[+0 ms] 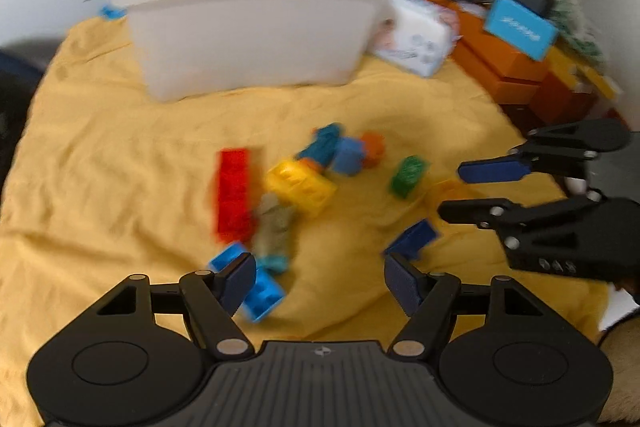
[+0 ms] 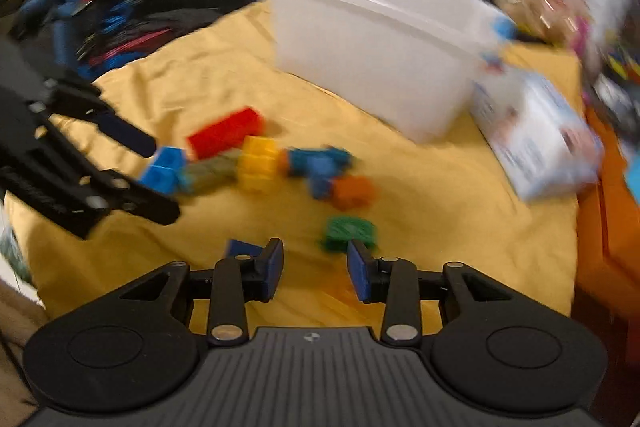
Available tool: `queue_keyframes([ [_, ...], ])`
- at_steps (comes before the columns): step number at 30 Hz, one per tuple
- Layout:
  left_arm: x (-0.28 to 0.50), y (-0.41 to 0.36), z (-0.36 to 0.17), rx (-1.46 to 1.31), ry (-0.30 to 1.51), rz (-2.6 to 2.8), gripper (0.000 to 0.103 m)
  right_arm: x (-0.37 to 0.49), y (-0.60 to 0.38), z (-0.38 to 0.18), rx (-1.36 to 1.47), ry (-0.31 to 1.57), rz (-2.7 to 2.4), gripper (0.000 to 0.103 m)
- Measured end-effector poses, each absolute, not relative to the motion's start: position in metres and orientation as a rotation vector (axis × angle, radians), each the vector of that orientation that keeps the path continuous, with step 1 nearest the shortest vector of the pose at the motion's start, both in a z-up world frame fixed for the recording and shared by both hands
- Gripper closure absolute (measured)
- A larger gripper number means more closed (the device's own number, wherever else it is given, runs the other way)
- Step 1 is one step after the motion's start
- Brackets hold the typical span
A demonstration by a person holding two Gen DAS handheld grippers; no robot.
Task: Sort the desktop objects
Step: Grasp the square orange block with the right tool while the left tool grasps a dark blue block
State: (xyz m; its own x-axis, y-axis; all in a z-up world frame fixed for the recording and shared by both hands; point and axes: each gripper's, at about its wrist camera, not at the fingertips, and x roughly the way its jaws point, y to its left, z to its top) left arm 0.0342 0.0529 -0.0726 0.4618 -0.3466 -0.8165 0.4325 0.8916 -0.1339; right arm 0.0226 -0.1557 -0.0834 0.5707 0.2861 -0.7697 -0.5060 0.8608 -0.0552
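Both views blurred. A yellow cloth (image 1: pixel 120 155) covers the desk, much wrinkled. A white plastic bin (image 1: pixel 248 27) stands upright at the far side of the cloth. Just beside it on the right lies a white and blue printed pack (image 1: pixel 416 39), tilted.

Loose toy bricks are scattered mid-cloth, in front of the bin and well apart from it: a long red brick (image 1: pixel 233 195), a yellow brick (image 1: pixel 300 187) beside it, a grey-green piece (image 1: pixel 276 223) touching both. Behind the yellow brick is a cluster of teal, blue and orange pieces (image 1: pixel 340 151), too smeared to separate. A green brick (image 1: pixel 408 175) lies alone to the right. A light blue brick (image 1: pixel 256 287) lies nearest the left camera. A dark blue piece (image 1: pixel 414 239) lies flat on the cloth, possibly a brick on its side.

Left tongs (image 1: pixel 320 281) are spread wide, nothing gripped; the left pad overlaps the light blue brick in view, and contact cannot be told. Right tongs (image 2: pixel 316 269) are partly open and empty, with bare cloth between the pads, the green brick just beyond the right pad and the dark blue piece just beyond the left.

Orange boxes (image 1: pixel 500 67) are stacked at the cloth's right edge.
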Motion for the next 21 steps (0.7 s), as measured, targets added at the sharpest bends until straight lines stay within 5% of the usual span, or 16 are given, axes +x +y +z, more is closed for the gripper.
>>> queue_keyframes([
  [10, 0.031, -0.017, -0.088, 0.318, 0.981, -0.714, 0.033, 0.043, -0.174, -0.108, -0.193, 0.968, 0.402, 0.061],
  [14, 0.043, -0.022, -0.108, 0.344, 0.998, -0.737, 0.077, 0.035, -0.179, -0.11, -0.204, 0.969, 0.388, 0.066],
  [21, 0.04, -0.013, -0.096, 0.324, 0.952, -0.733, 0.082, 0.028, -0.184, -0.109, -0.195, 0.986, 0.356, 0.066],
])
